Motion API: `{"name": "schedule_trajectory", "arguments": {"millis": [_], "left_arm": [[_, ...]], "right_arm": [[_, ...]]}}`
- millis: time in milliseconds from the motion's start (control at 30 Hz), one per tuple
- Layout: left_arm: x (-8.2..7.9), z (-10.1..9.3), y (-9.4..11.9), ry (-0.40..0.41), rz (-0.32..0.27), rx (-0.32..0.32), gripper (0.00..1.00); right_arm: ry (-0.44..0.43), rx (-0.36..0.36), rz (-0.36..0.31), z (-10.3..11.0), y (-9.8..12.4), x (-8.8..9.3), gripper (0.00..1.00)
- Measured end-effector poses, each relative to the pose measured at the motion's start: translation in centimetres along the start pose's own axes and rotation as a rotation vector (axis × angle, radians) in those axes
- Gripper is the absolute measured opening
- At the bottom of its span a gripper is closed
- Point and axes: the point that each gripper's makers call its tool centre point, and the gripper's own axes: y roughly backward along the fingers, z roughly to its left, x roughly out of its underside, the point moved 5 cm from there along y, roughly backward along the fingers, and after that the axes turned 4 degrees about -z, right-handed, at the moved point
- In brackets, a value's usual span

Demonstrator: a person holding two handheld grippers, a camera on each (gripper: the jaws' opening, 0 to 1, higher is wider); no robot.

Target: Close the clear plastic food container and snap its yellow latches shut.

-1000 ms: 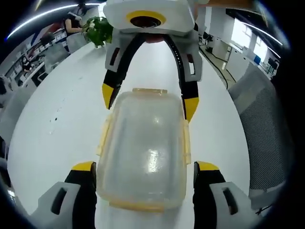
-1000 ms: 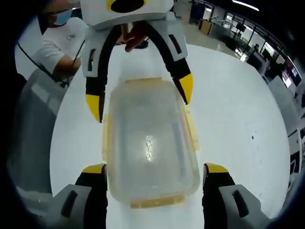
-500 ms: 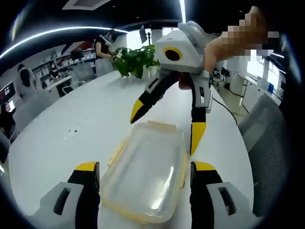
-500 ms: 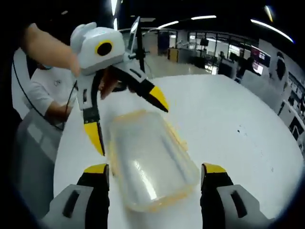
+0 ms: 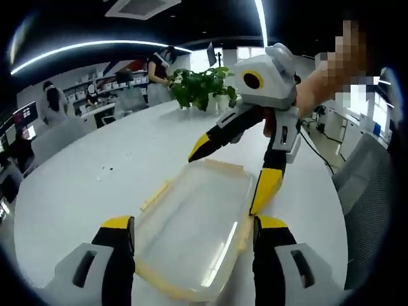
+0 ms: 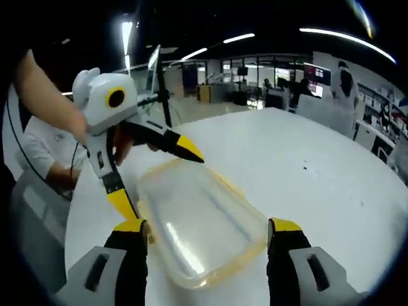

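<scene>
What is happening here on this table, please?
A person holds two grippers over a clear plastic container with yellow latches, lying on a white table with its lid on. The left gripper and the right gripper come from opposite ends, both open, with the container between their fingers. Neither is squeezing it. Whether the latches are snapped shut is hard to tell. A green plant stands at the far end of the table.

Container (image 5: 194,239) latch state unclear thru glare; near rim cut by frame edge; bg people (image 5: 52,102) too small.
</scene>
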Motion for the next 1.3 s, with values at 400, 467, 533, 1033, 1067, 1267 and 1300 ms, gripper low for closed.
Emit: {"name": "schedule_trajectory", "arguments": {"millis": [400,467,533,1033,1067,1267,1300], "left_arm": [[-0.1,-0.4,1.0,-0.012,-0.001,-0.028,0.7],[-0.3,-0.3,1.4,0.019,-0.018,-0.043,0.7],[-0.6,-0.4,1.8,0.016,-0.033,-0.059,0.7],[0.1,-1.2,4.3,0.152,-0.104,-0.179,0.71],[0.1,-1.3,4.5,0.16,-0.104,-0.186,0.71],[0.2,-1.6,5.7,0.184,-0.124,-0.216,0.71],[0.2,-1.6,6.0,0.196,-0.13,-0.224,0.71]], "right_arm": [[-0.003,0.027,-0.032,0.3,0.8,-0.4,0.73],[-0.011,0.032,-0.034,0.4,1.1,-0.4,0.73],[-0.034,0.047,-0.056,0.4,1.5,-0.5,0.73],[-0.131,0.147,-0.164,1.7,3.8,-1.1,0.75],[-0.136,0.157,-0.165,1.7,4.0,-1.0,0.75],[-0.18,0.203,-0.191,1.5,5.3,-0.8,0.75],[-0.187,0.21,-0.193,1.5,5.6,-0.7,0.75]]}}
